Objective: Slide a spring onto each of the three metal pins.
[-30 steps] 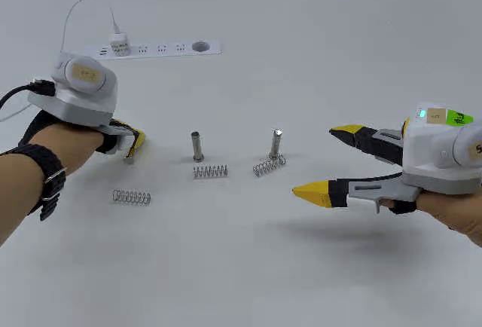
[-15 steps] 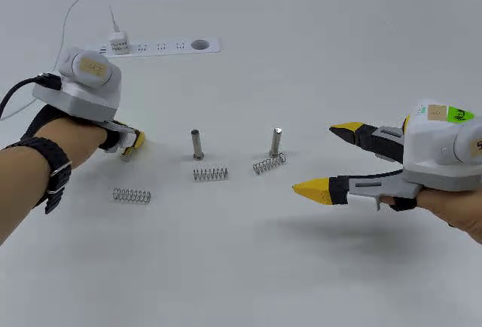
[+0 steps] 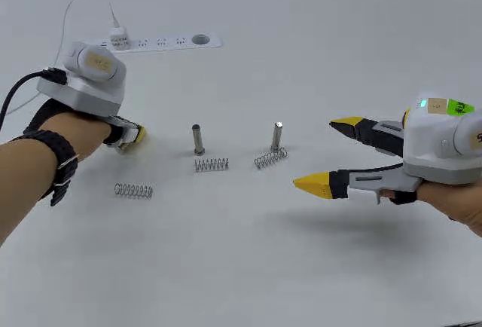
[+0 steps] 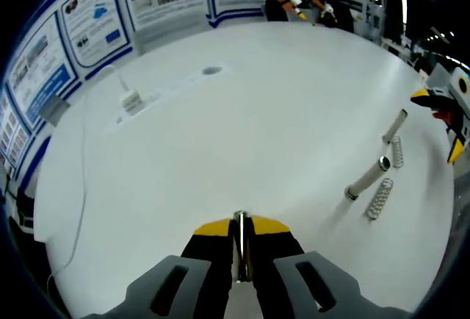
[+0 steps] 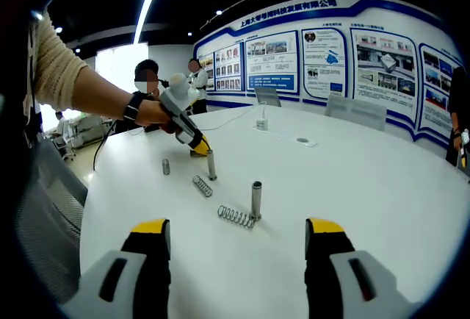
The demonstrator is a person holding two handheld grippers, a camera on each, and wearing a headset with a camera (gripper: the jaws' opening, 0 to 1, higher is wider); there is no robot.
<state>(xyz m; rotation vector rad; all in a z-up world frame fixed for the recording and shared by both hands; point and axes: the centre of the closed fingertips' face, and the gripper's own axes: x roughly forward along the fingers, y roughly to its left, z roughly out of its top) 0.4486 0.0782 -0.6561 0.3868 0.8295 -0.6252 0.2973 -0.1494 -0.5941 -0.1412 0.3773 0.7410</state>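
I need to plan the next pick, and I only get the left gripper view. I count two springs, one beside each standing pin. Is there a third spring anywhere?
Observer: Yes. In the head view a third spring lies flat on the table. It is apart from the other two, on the person's side of the left gripper, which is shut on the metal pin.
Operator: Good. I just catch the right gripper at the edge of my picture. Is it carrying anything?
Observer: No. Its own view shows the right gripper with its jaws wide open and nothing between them.
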